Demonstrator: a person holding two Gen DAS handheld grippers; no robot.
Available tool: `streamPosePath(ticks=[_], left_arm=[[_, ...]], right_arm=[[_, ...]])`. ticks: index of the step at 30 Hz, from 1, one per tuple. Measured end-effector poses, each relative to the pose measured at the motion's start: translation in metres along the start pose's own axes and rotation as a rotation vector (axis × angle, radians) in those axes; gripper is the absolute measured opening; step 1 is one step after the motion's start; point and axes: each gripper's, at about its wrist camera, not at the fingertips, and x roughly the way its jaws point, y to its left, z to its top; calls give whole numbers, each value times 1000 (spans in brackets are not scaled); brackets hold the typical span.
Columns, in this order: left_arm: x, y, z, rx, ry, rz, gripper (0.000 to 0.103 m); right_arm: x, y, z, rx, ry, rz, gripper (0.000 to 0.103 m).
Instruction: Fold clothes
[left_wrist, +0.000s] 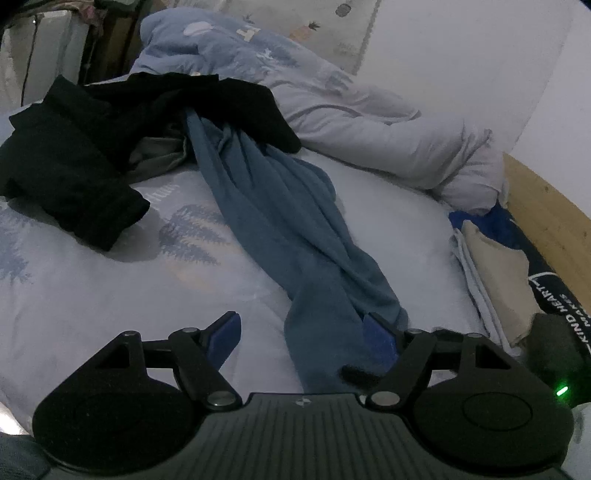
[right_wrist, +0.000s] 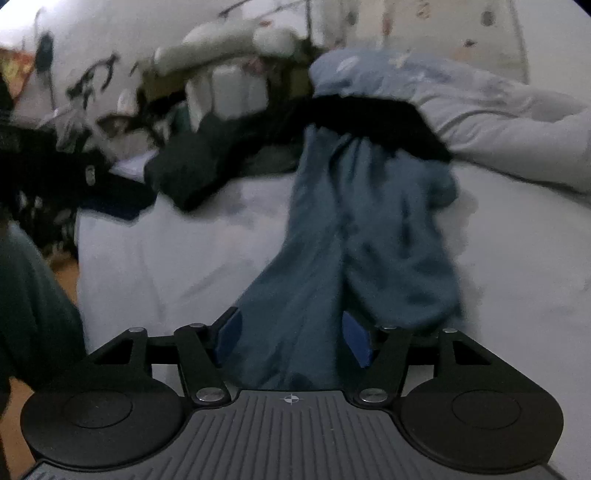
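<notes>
Left hand-held gripper (left_wrist: 306, 341): jaws stand wide apart; the near end of the long blue-grey knit garment (left_wrist: 280, 221) lies between them, closer to the right-hand blue pad (left_wrist: 380, 343), which it seems to brush. The pads do not press on it; nothing is held.
Right hand-held gripper (right_wrist: 291, 338): jaws apart, somewhat less wide than the left pair. The same garment (right_wrist: 354, 236) runs up between the blue pads (right_wrist: 229, 334); the cloth looks loose, not pinched. This view is blurred, so contact at the pads cannot be settled.
Garment, position: stretched as a twisted rope on the pale printed bed sheet (left_wrist: 92, 280), near end at the grippers, far end tucked under the heap of black clothing (left_wrist: 88, 147).
Garment, state: bunched and wrinkled, not spread flat, no fold line visible.
Right edge of bed: small stack of folded pale and beige cloths (left_wrist: 495, 273), beside the wooden bed frame (left_wrist: 546, 206). I judge these to be pieces already done.
Far side: crumpled light-blue quilt (left_wrist: 332, 99) against the wall, behind the black heap.
Progress (judgement): early to middle. One small stack done; the blue-grey garment still needs freeing, flattening and folding; the black heap is untouched.
Risk (judgement): pulling the garment may drag the black clothing along.
</notes>
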Motion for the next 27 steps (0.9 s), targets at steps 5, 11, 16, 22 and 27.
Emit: streamPosePath(ticks=[5, 11, 16, 22, 27], left_arm=[[1, 1, 4, 7, 10, -7, 79], [22, 10, 7, -57, 86, -95, 94], [46, 18, 1, -106, 142, -119, 95], [70, 33, -11, -167, 188, -84, 48], [64, 46, -14, -233, 175, -97, 6]], right_arm=[[16, 7, -12, -40, 55, -88, 45], [-8, 32, 0, -103, -43, 61, 3], [-18, 63, -1, -188, -87, 197, 3], [-19, 70, -3, -186, -83, 297, 4], [-28, 52, 0, -160, -95, 369, 8]])
